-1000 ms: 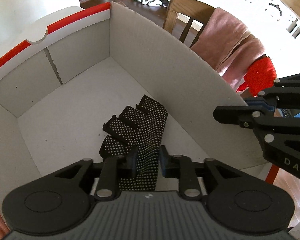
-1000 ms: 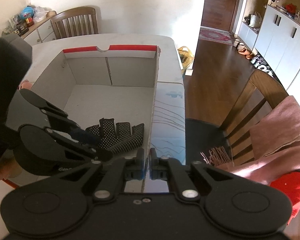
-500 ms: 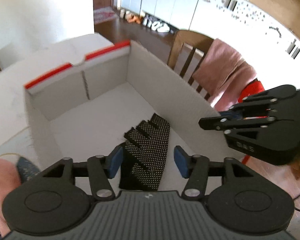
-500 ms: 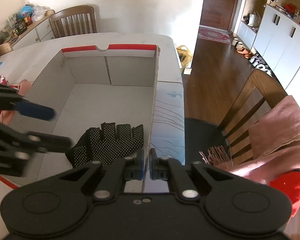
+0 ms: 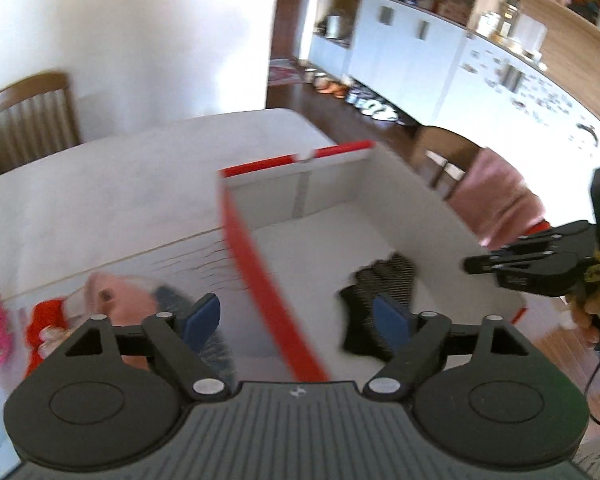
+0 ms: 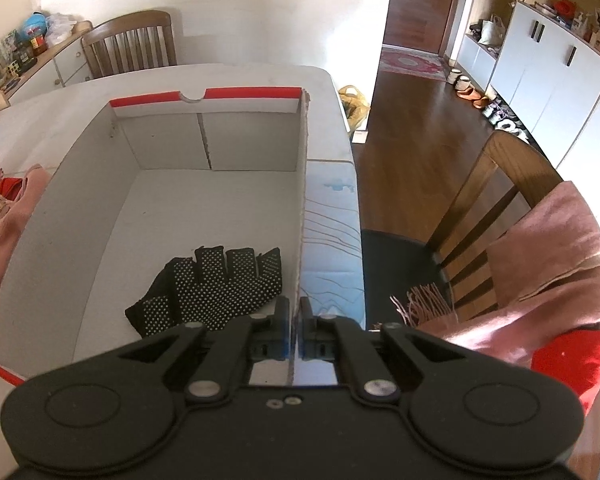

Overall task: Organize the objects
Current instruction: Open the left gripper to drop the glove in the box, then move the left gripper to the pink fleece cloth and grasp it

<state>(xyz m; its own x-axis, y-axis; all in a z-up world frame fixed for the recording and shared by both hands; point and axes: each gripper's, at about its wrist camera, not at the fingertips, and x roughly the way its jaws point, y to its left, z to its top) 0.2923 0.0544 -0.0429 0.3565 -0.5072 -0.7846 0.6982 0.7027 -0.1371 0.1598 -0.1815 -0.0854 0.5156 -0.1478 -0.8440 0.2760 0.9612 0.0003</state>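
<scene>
A black glove with white dots (image 6: 216, 288) lies flat on the floor of a white cardboard box with red edges (image 6: 244, 94), near its right wall. It also shows in the left wrist view (image 5: 380, 296). My left gripper (image 5: 296, 316) is open and empty, raised above the box's left red wall (image 5: 260, 280). My right gripper (image 6: 295, 330) is shut on the box's right wall (image 6: 302, 200) at its near end. The right gripper also shows at the right of the left wrist view (image 5: 470, 265).
Pink, red and grey cloth items (image 5: 112, 300) lie on the white table (image 5: 100, 184) left of the box; they also show in the right wrist view (image 6: 4, 200). A wooden chair with a pink scarf (image 6: 540, 248) stands right of the table. Another chair (image 6: 130, 44) is at the far side.
My left gripper opened, let go of the glove in the box, and pulled up and left over the box's left wall. My right gripper has stayed shut on the right wall.
</scene>
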